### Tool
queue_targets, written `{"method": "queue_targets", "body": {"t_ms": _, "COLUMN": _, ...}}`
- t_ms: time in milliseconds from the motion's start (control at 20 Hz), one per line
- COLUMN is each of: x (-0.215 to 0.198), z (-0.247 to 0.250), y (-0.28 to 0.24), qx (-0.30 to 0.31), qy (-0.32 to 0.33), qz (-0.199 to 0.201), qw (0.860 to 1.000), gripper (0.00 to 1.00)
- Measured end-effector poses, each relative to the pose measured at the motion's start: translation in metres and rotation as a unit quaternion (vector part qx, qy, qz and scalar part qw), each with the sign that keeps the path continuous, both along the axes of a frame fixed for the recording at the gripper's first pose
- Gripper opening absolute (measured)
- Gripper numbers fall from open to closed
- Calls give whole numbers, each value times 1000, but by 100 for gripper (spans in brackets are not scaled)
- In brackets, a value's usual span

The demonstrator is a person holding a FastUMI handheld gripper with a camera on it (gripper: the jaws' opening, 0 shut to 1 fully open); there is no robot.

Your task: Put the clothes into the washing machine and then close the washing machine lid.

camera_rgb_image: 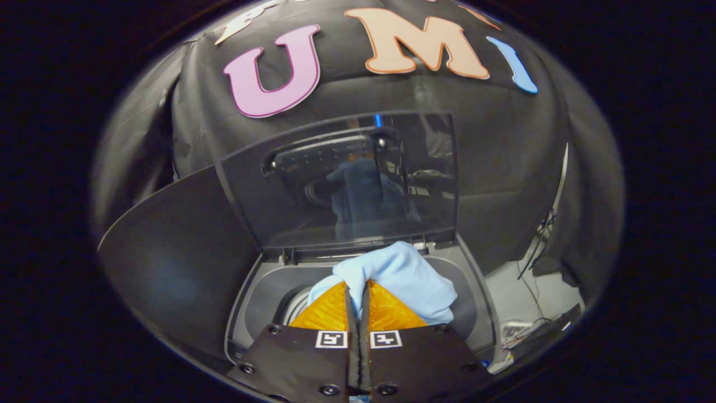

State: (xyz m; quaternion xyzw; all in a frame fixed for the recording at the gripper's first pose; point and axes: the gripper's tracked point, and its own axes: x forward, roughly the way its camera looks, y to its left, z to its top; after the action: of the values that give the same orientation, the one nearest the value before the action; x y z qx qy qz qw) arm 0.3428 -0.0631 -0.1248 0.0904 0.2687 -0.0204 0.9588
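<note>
A light blue cloth (405, 277) is pinched between my fingers, and my gripper (358, 288) is shut on it. The cloth bunches up just ahead of the fingertips and hangs above the round drum opening (296, 305) of the grey top-loading washing machine (254, 296). The machine's glass lid (347, 179) stands open and upright behind the opening, and the cloth shows mirrored in it. The inside of the drum is mostly hidden by my fingers and the cloth.
A dark rounded panel (173, 246) stands to the left of the machine. Loose cables (531, 263) and small items lie on the pale floor to the right. Black cloth walls the booth behind.
</note>
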Motion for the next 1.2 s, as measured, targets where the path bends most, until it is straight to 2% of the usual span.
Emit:
{"method": "queue_targets", "body": {"t_ms": 200, "x": 3, "z": -30, "y": 10, "qx": 14, "qy": 21, "qz": -5, "qw": 1000, "gripper": 1}}
{"method": "queue_targets", "body": {"t_ms": 450, "x": 0, "z": -36, "y": 21, "qx": -6, "qy": 35, "qz": 1, "qw": 999, "gripper": 4}}
{"method": "queue_targets", "body": {"t_ms": 600, "x": -1, "z": -33, "y": 19, "qx": -18, "qy": 31, "qz": -14, "qw": 999, "gripper": 14}}
{"method": "queue_targets", "body": {"t_ms": 700, "x": -4, "z": -27, "y": 23, "qx": -11, "qy": 26, "qz": -22, "qw": 999, "gripper": 13}}
{"method": "queue_targets", "body": {"t_ms": 750, "x": -8, "z": -19, "y": 24, "qx": -2, "qy": 20, "qz": -27, "qw": 999, "gripper": 10}}
{"method": "queue_targets", "body": {"t_ms": 900, "x": -13, "z": -11, "y": 30, "qx": -7, "qy": 19, "qz": -33, "qw": 999, "gripper": 29}}
{"method": "queue_targets", "body": {"t_ms": 950, "x": -19, "z": -9, "y": 30, "qx": -18, "qy": 22, "qz": -36, "qw": 999, "gripper": 32}}
{"method": "queue_targets", "body": {"t_ms": 1200, "x": -49, "z": 4, "y": 39, "qx": -60, "qy": 31, "qz": -28, "qw": 997, "gripper": 81}}
